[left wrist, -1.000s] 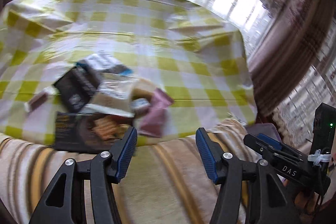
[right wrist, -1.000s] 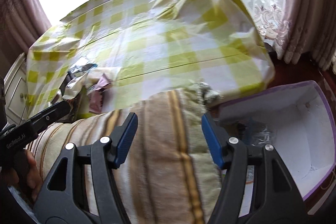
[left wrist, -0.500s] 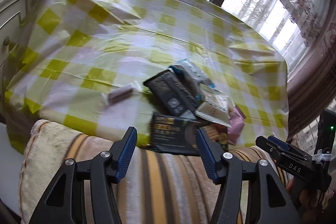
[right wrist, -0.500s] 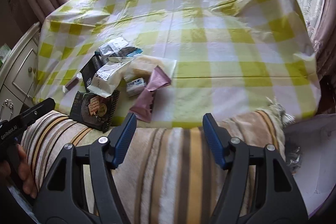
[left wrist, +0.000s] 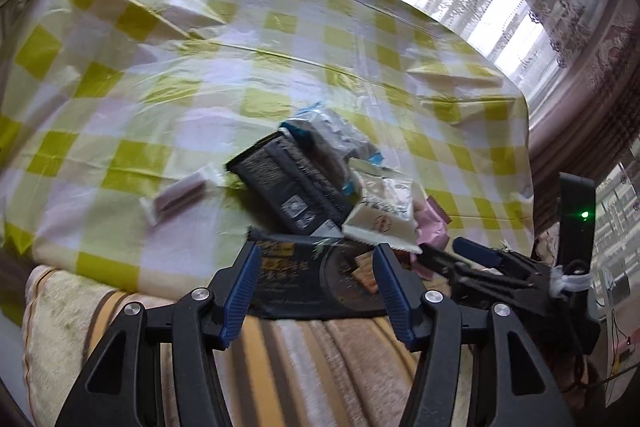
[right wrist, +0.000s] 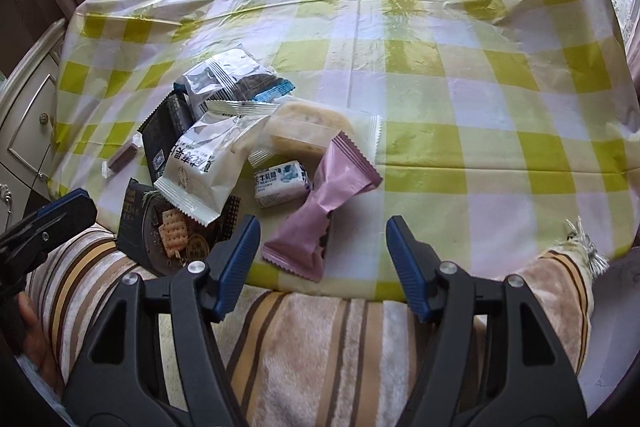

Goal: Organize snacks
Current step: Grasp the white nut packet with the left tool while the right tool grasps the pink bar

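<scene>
Green-checked tablecloth, snacks heaped near its front edge: pink wrapper nearest, dark cracker packet overhanging the striped blanket. Right gripper and left gripper agape, empty (nothing touched). Best taken singly, outermost first.

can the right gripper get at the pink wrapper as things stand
Probably yes: the pink wrapper lies on top at the pile's near edge, just ahead of the open right gripper, nothing covering it.
</scene>
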